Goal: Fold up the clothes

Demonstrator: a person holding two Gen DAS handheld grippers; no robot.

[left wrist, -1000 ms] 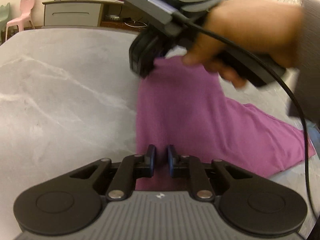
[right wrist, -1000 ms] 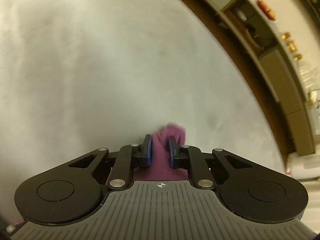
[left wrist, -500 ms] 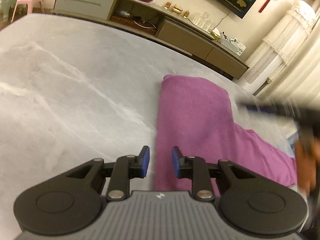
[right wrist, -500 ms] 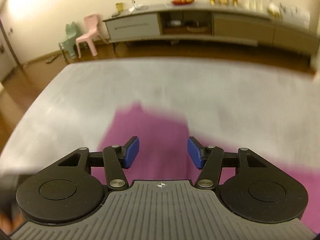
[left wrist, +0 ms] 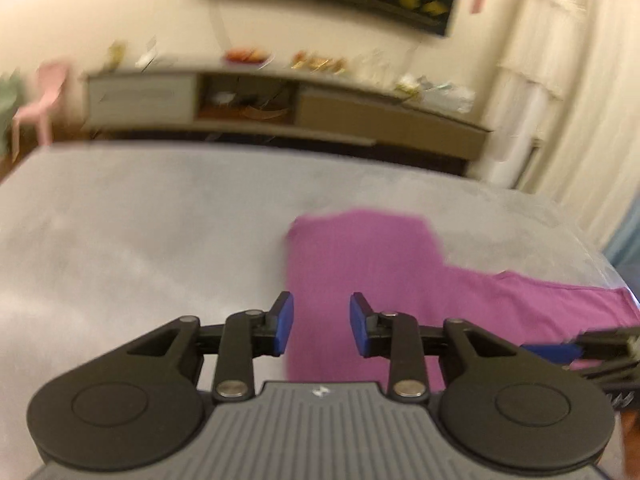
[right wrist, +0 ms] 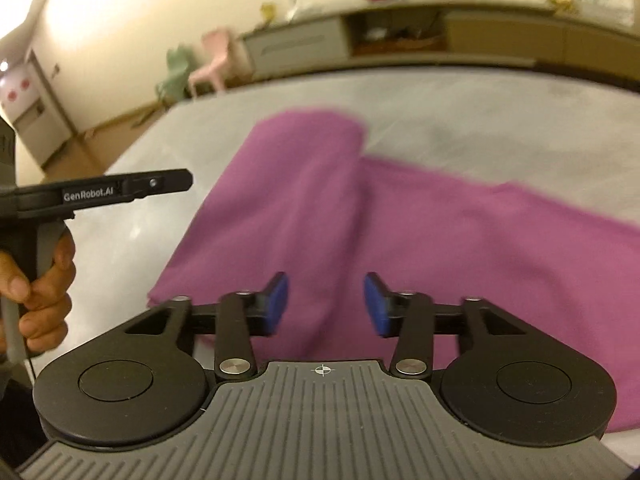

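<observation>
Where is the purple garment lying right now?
The purple garment lies on the grey table, partly folded, ahead of both open grippers; in the right wrist view it extends rightward.

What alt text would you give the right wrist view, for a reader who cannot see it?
The open right gripper hovers over a purple garment partly folded on a grey table. At left, a hand holds the left gripper; a sideboard stands behind.

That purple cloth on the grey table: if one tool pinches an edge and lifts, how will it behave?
The purple knit cloth garment lies flat and layered, with a soft folded edge, so it probably hangs floppy. It looks thin, so likely light. On the smooth grey marble-look table a push would likely slide or bunch it. The left tool and right tool are both open, holding nothing.
</observation>
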